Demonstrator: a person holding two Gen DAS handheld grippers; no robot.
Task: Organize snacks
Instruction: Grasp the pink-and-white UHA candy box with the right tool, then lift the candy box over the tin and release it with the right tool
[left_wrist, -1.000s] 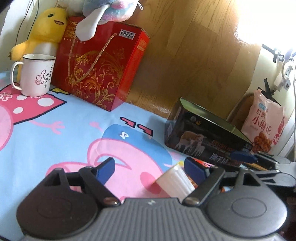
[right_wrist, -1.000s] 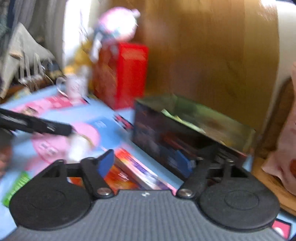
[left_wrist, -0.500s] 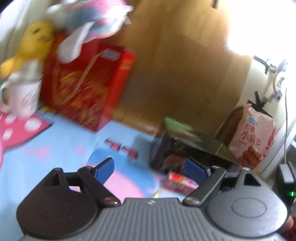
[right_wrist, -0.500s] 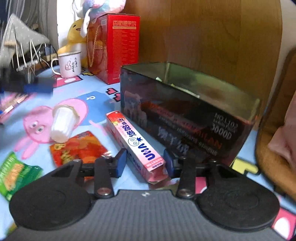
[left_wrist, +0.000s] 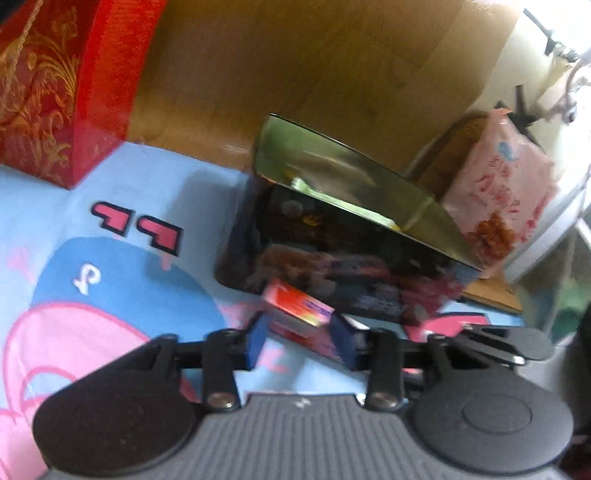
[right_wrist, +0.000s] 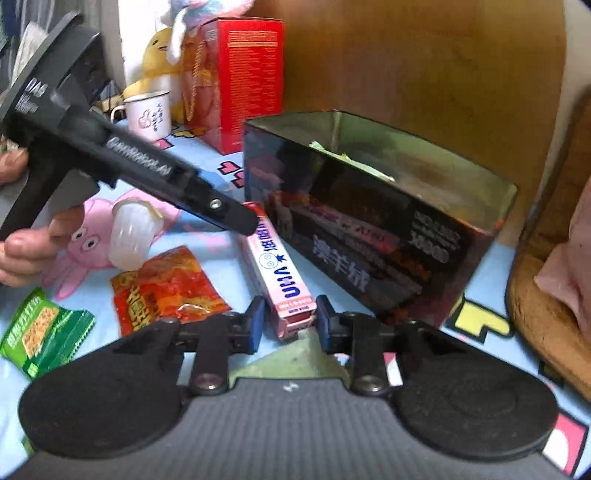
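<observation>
Daylight pours in from the upper right of the left wrist view, washing the wall (left_wrist: 546, 48) to white glare. That view smears with motion blur; the dark box (left_wrist: 332, 258) reads soft. The right wrist view is sharper, edges bowed by the fisheye, the left gripper (right_wrist: 255, 221) blurred.

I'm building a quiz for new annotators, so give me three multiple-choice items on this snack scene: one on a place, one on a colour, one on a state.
1. Where does the long pink candy box lie?
A. inside the dark tin
B. on the sheet beside the dark tin
C. on the mug

2. What colour is the tall gift box?
A. red
B. green
C. white

3. How is the right gripper?
A. shut, with nothing held
B. holding the mug
C. open, fingers either side of the candy box end

Answers: B, it lies flat along the tin's front wall; A, red printed sides; C, gaps show beside the box end.
</observation>
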